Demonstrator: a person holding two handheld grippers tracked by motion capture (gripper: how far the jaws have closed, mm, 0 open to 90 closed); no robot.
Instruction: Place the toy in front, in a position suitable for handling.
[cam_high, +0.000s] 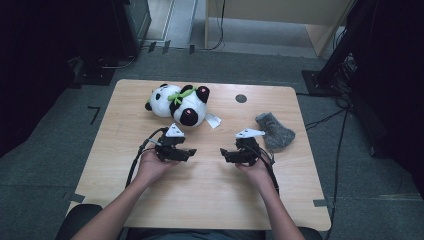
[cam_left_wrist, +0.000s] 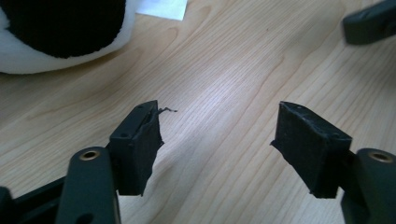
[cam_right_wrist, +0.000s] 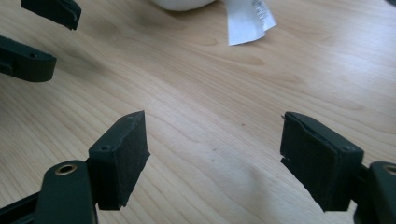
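A: Two grippers over the wood surface (cam_high: 210, 195). Left gripper (cam_high: 191, 152) near the panda (cam_high: 180, 102), just in front of it. Jaws apart, nothing between.

B: And the right gripper (cam_high: 224, 153)?

A: Jaws apart too, nothing held. Pointing in at the left one.

B: Where is the panda?

A: At the far side, lying on its side, long way going left to right. Up and a bit left of the left jaws. Closer to the left hand (cam_high: 152, 167) than the right.

B: Anything else?

A: White tag (cam_right_wrist: 247, 18) beside the panda. Grey cloth (cam_high: 275, 131) off to the right, by the right hand (cam_high: 255, 170).

B: Hard to see?

A: Panda cut off at the top in the left gripper view. Face hard to make out.
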